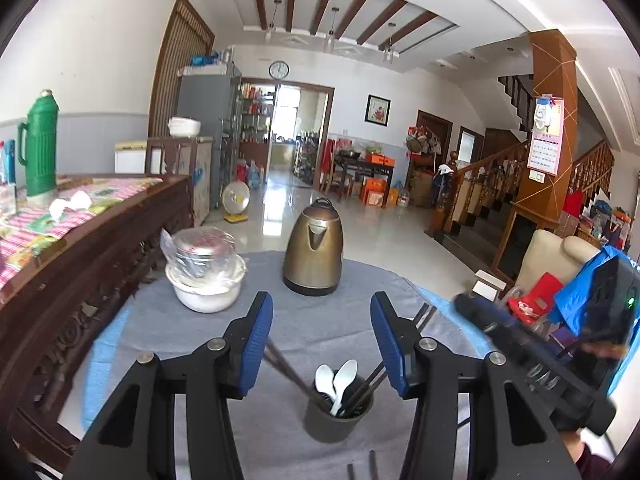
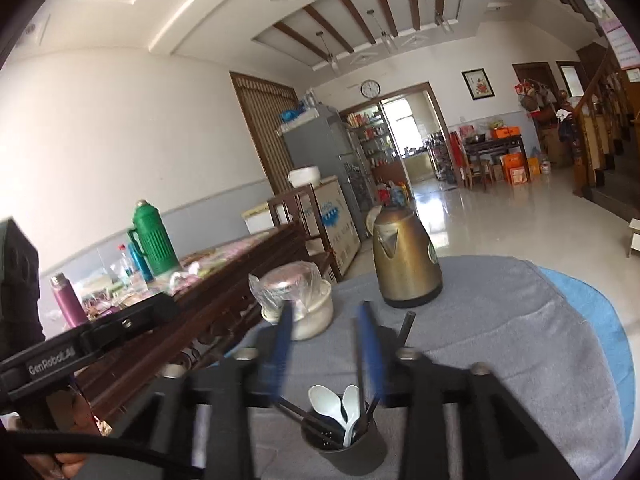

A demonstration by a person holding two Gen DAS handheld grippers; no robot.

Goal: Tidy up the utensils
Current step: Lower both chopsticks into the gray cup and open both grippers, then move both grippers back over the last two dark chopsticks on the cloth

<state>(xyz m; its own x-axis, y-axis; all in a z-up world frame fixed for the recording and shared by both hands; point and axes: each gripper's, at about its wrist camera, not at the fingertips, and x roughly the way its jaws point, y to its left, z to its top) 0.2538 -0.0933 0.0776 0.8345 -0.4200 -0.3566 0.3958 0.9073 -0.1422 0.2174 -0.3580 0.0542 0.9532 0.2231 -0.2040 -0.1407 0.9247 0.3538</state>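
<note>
The round table (image 1: 168, 320) under a grey cloth carried a bronze metal kettle (image 1: 313, 250) at twelve o'clock and a dark cylindrical utensil holder (image 1: 336, 420) at six, holding two white plastic spoons (image 1: 340, 380) and dark chopsticks (image 1: 288, 372). Left tongs (image 1: 322, 340) hung spread above it; right tongs (image 2: 326, 354), blurred, stood apart. The left rig read "GenRobot.AI".

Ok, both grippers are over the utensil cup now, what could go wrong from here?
The dark chopsticks lean far out of the utensil cup; brushing them with the open left gripper could tip the cup or flick out the white spoons. The right gripper is blurred and close above the same cup, so the two tools may collide. The kettle stands just beyond.
</note>
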